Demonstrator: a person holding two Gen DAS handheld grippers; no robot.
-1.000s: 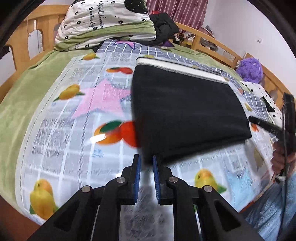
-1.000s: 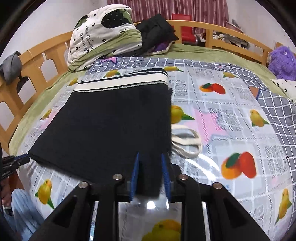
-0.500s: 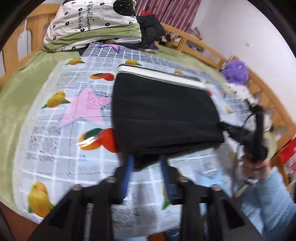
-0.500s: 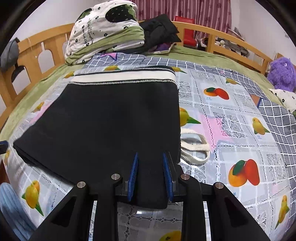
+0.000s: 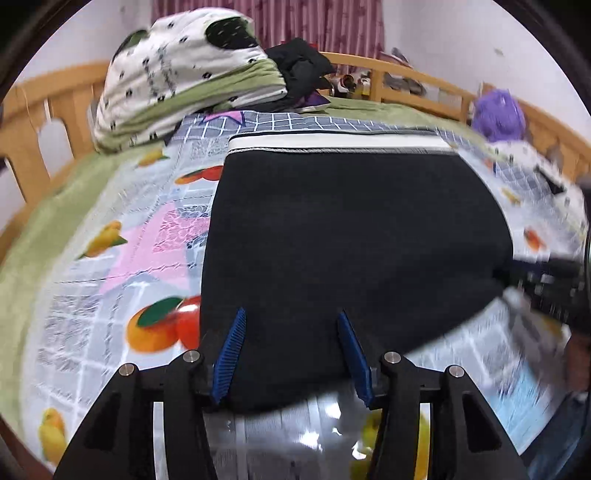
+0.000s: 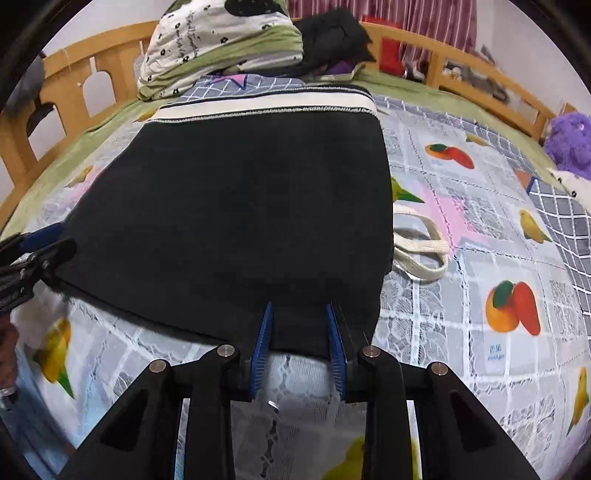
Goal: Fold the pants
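Observation:
Black folded pants [image 5: 351, 229] with a cream waistband at the far end lie flat on the fruit-print bedspread [image 5: 122, 266]. My left gripper [image 5: 292, 312] is at their near left edge. Its jaws are opening, and the cloth lies between the blue pads without being pinched. My right gripper [image 6: 299, 306] straddles the near right edge of the pants [image 6: 240, 206] with a narrow gap. The hem lies flat between its pads and no pinch shows. Each gripper also shows at the other view's side, the left gripper [image 6: 55, 242] and the blurred right gripper [image 5: 524, 275].
A cream strap loop [image 6: 417, 251] lies just right of the pants. Folded bedding [image 6: 221, 40] and dark clothes [image 6: 332, 33] are piled at the far end. A wooden bed rail [image 6: 74, 74] runs around the bed, and a purple plush toy [image 6: 569, 140] sits at the right.
My left gripper went from shut to wide apart and slid right onto the pants' near edge. My right gripper sank a little, with the same gap. The hem now sits shallower between its pads.

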